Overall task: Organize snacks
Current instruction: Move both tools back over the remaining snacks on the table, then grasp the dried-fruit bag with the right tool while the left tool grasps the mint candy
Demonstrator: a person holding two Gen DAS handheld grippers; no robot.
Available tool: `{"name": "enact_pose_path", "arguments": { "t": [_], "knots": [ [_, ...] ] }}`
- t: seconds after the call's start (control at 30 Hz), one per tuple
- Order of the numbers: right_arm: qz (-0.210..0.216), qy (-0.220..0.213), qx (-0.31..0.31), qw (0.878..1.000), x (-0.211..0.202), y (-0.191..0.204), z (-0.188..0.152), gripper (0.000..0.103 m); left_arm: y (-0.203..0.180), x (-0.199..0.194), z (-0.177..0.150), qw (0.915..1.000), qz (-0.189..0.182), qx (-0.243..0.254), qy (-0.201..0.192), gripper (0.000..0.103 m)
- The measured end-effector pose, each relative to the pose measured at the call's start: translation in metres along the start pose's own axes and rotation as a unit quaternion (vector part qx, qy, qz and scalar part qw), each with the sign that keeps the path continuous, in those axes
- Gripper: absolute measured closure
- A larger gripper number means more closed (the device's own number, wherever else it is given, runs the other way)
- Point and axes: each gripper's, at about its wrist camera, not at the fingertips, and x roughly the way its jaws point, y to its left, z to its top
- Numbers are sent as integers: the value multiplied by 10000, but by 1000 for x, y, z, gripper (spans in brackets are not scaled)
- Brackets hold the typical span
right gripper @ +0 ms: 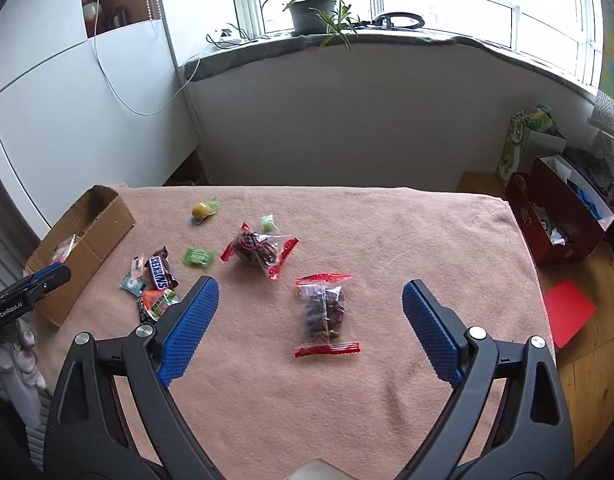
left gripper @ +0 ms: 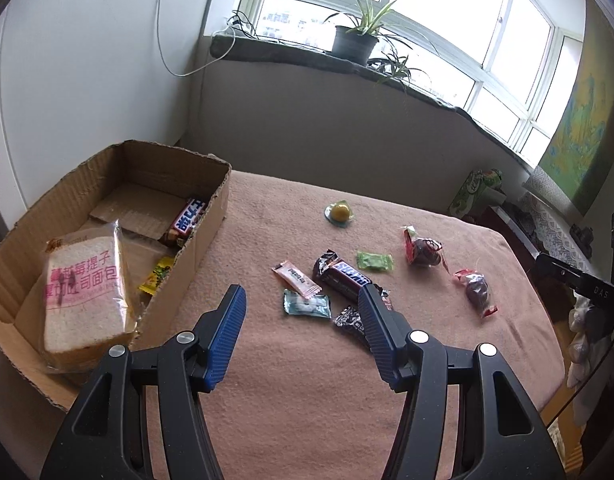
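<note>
Above the pink-clothed table (right gripper: 387, 232), left hand-held gripper (left gripper: 301, 300) empty, parted, right hand-held gripper (right gripper: 310, 292) spread wide over date packet (right gripper: 325, 314).

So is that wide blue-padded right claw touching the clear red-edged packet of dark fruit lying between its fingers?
Apart. The right wrist view shows the right gripper open wide, with bare pink cloth between each pad and the red-edged packet.

Daylight pours in from the far window (left gripper: 407, 20) — its panes blown out to white glare. The worktop (right gripper: 347, 400) is evenly lit, shadows soft; fisheye bending curves the edges and corners darken.
</note>
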Motion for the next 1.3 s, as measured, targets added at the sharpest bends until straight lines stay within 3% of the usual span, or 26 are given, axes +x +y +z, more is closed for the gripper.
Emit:
{"name": "enact_pose_path", "arguments": {
  "t": [0.5,0.93,1.07,1.17,1.3],
  "knots": [
    [-69,623,-49,9980,60,-11,-24,8,-13,63,-10,9965,136,440,698,54],
    [-179,896,-258,9955,95,-5,-24,13,-22,96,-10,9908,507,858,919,54],
    [-235,1016,-381,9938,106,1,-24,23,-23,98,-10,9894,626,967,882,59],
    [-294,1097,-454,9925,114,5,-27,24,-23,98,-11,9896,605,982,862,64],
    [-342,1106,-537,9918,117,9,-29,40,-25,96,-13,9886,589,1084,858,69]
  ]
}}
